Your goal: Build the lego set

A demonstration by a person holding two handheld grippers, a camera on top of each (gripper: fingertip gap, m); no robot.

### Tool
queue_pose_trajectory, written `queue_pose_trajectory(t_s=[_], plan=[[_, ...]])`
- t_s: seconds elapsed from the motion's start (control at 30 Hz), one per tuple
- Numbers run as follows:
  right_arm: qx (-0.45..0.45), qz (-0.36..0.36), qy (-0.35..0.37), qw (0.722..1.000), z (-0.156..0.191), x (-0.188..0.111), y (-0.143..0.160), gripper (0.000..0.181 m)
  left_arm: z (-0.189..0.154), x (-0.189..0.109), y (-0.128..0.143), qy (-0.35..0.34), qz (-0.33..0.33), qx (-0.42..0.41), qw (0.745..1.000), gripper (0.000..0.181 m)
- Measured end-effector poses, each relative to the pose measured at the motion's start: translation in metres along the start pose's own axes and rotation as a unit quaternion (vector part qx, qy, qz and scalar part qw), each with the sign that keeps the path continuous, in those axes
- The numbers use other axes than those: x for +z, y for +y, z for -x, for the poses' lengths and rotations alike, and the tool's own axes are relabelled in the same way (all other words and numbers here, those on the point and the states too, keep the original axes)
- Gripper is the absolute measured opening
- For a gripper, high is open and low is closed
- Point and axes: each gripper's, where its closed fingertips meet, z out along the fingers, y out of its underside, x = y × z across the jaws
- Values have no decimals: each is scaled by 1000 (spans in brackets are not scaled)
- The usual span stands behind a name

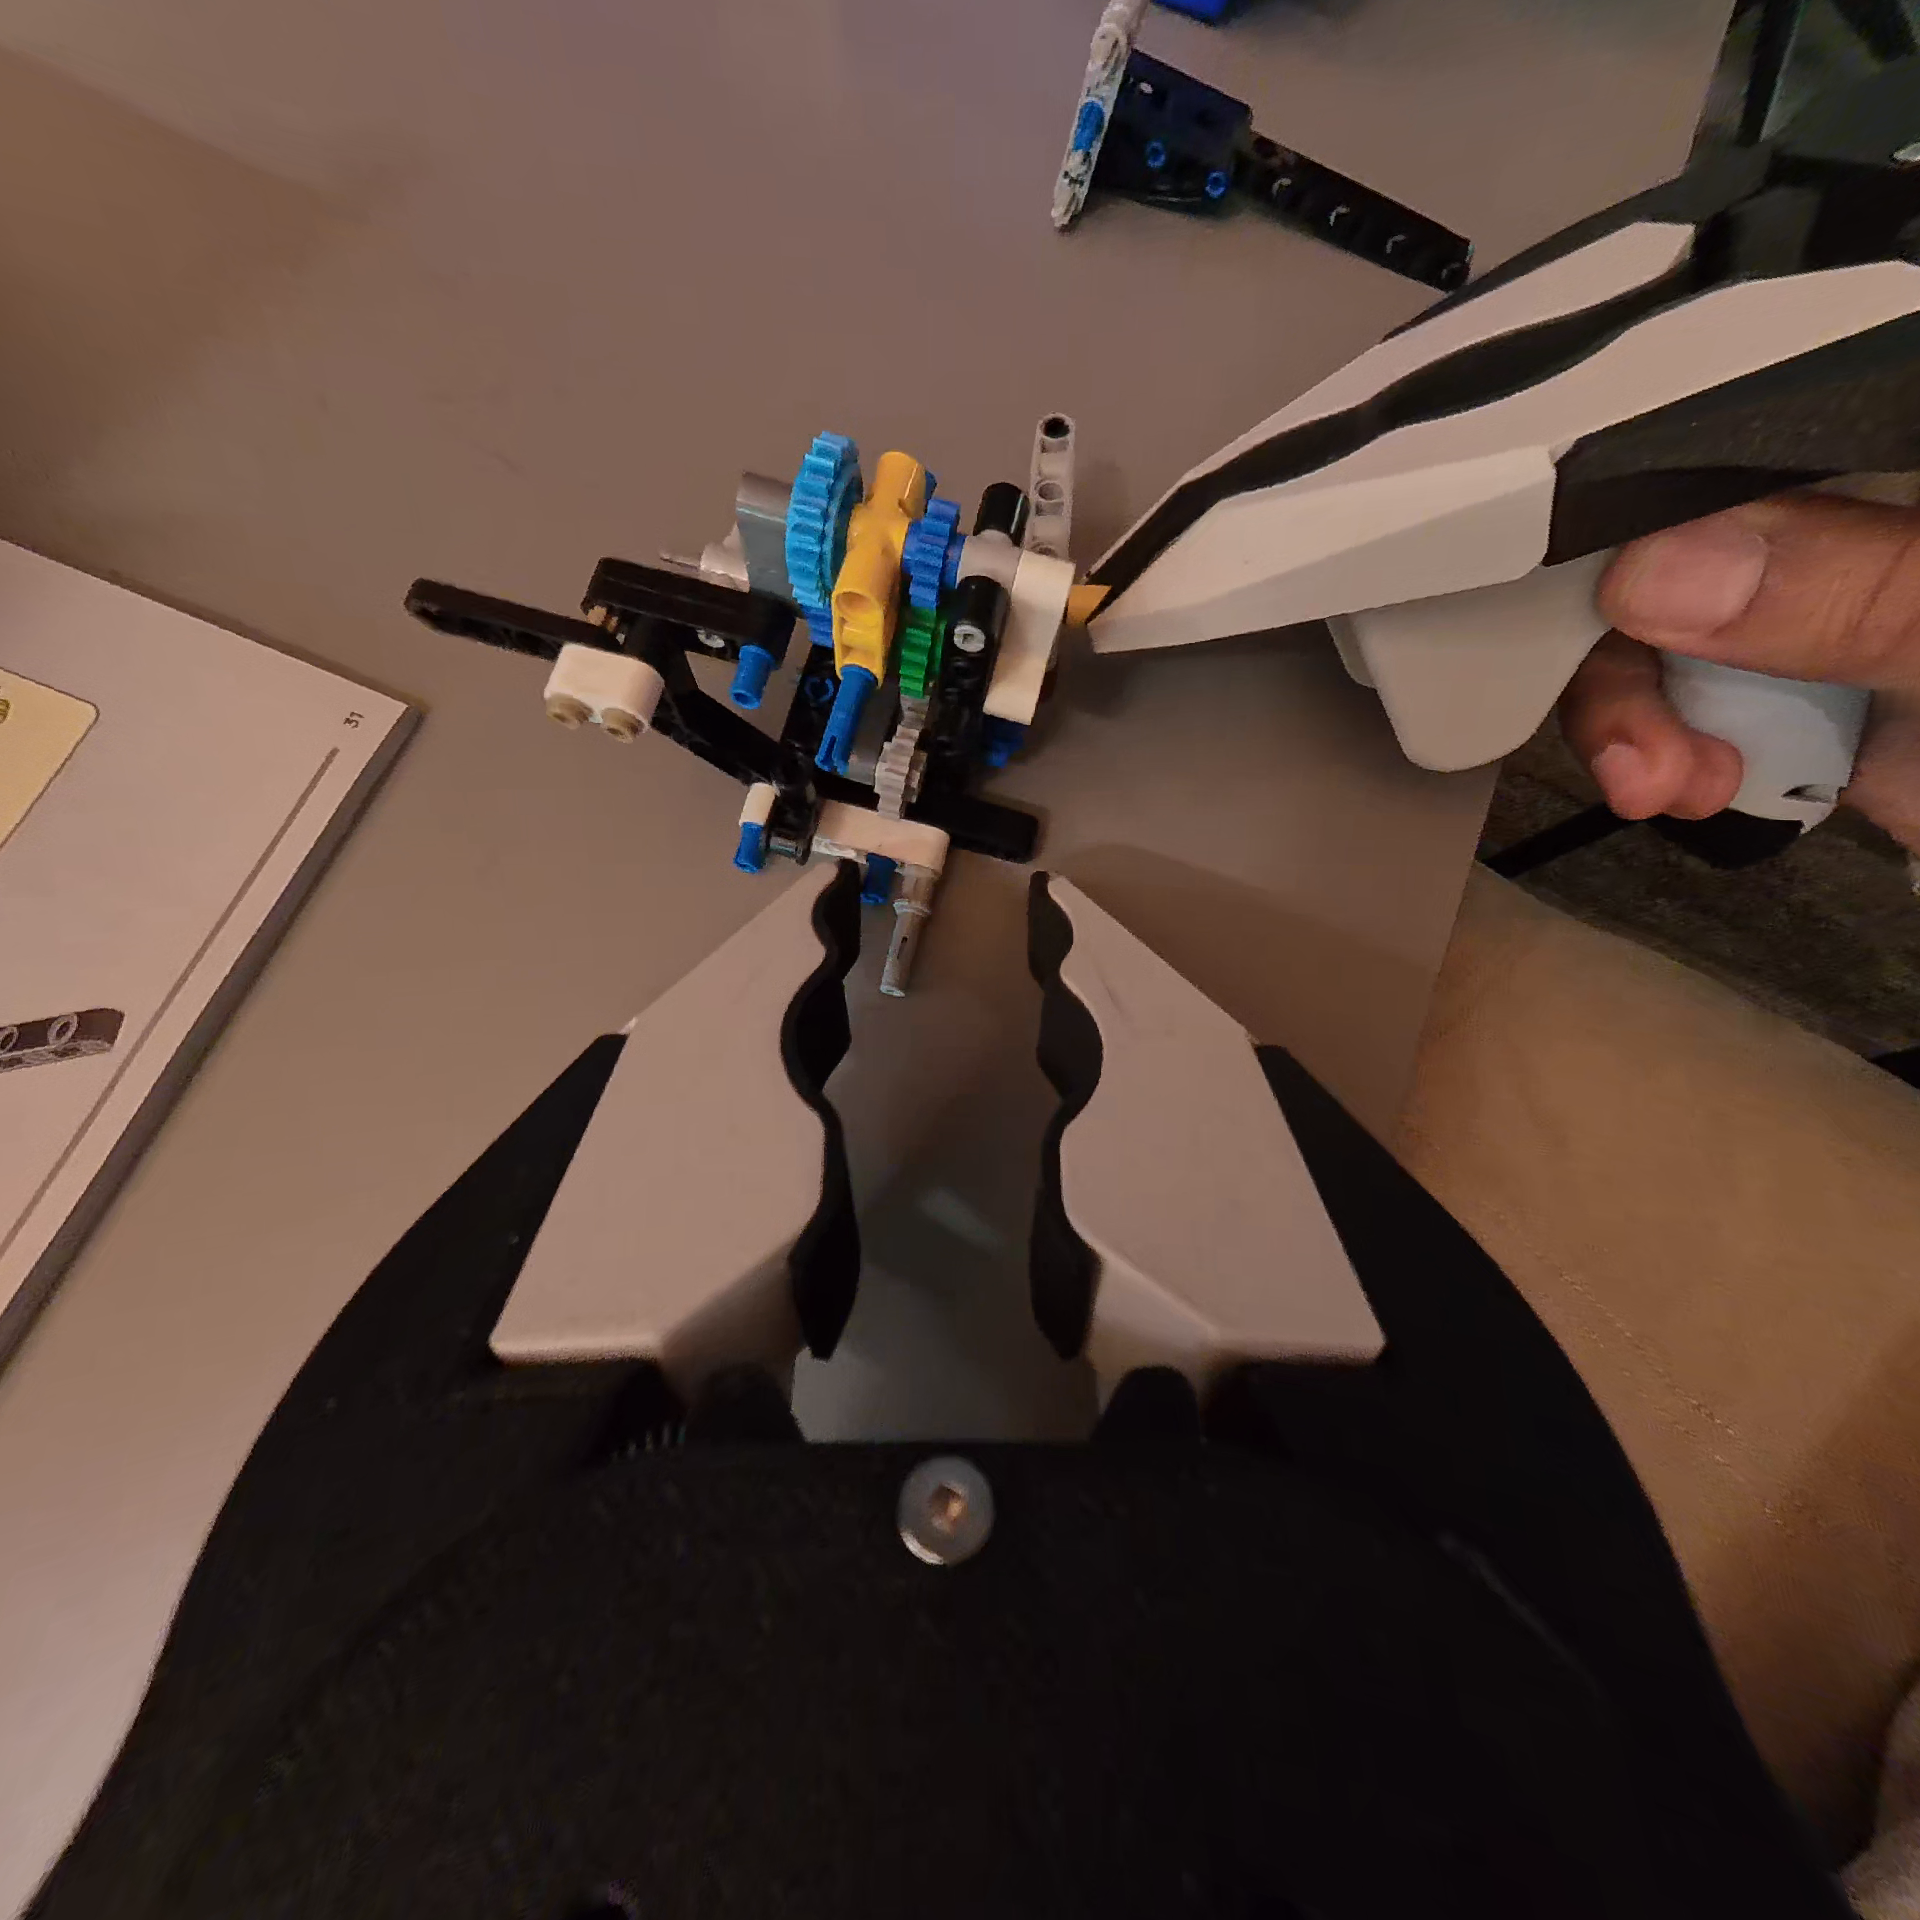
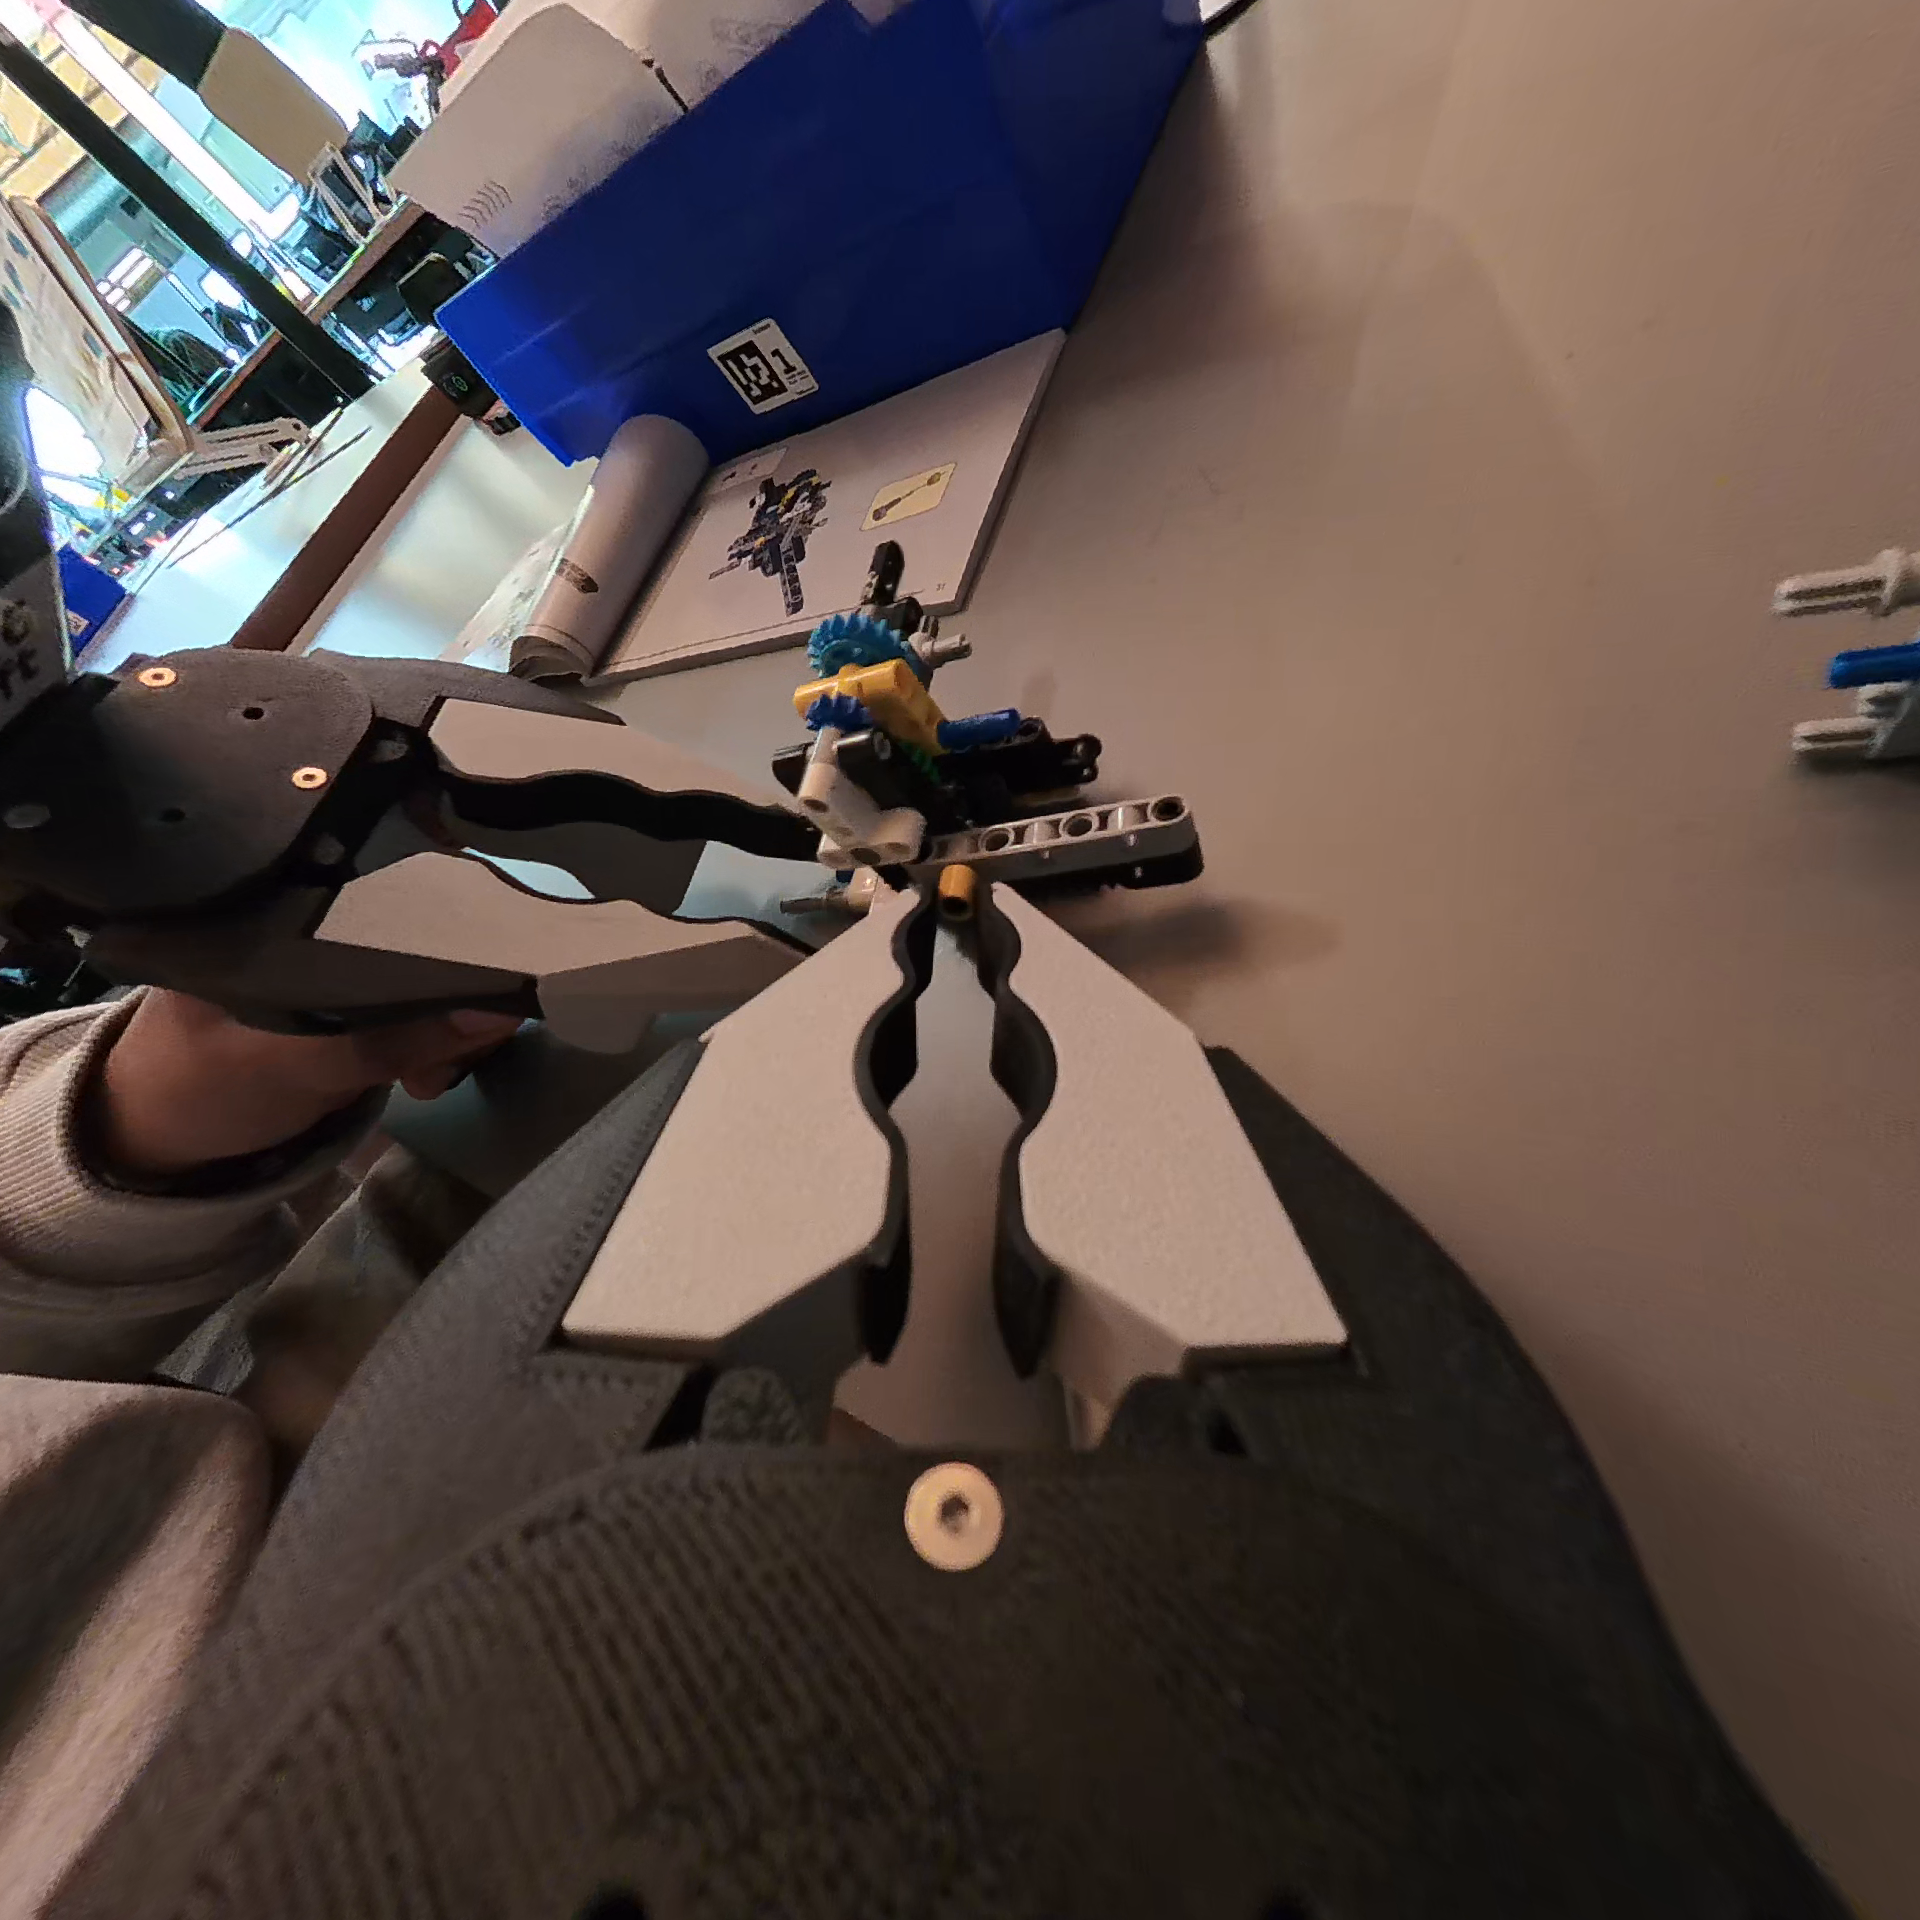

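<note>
The lego assembly stands on the grey table, with blue and green gears, a yellow connector, black beams and white pieces; it also shows in the right wrist view. My left gripper is open just in front of it, its fingertips on either side of a grey axle that sticks out of the model. My right gripper is shut on a small yellow pin and holds it against the side of the assembly, by the light grey beam. In the left wrist view the right gripper comes in from the right.
An open instruction booklet lies to the left, also in the right wrist view, with a blue box behind it. A second blue, black and white sub-assembly lies at the far side. The table edge runs close on the right.
</note>
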Motion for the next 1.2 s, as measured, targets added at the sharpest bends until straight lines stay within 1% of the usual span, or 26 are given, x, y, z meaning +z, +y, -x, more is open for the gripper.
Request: queue_pose_trajectory(t_s=[0.03,0.4,0.53,0.67,0.8,1.03,1.2], plan=[[1,-2,1,1000,0,0,0,6,-1,0,-1,4,-2,1,1000,30],[7,-10,10,1000,0,-1,-1,6,-4,2,0,9,4,10,1000,28],[21,-12,-3,1000,2,0,0,5,-5,2,1,17,7,5,1000,28],[14,-5,-8,1000,5,0,2,6,-5,2,1,17,8,3,1000,27],[13,5,-33,999,13,1,6,6,-5,2,1,18,8,4,1000,27],[-35,20,-20,999,16,3,11,6,-5,2,1,19,8,2,1000,26],[-66,13,-15,998,21,3,8,6,-5,2,1,20,8,-1,1000,25]])
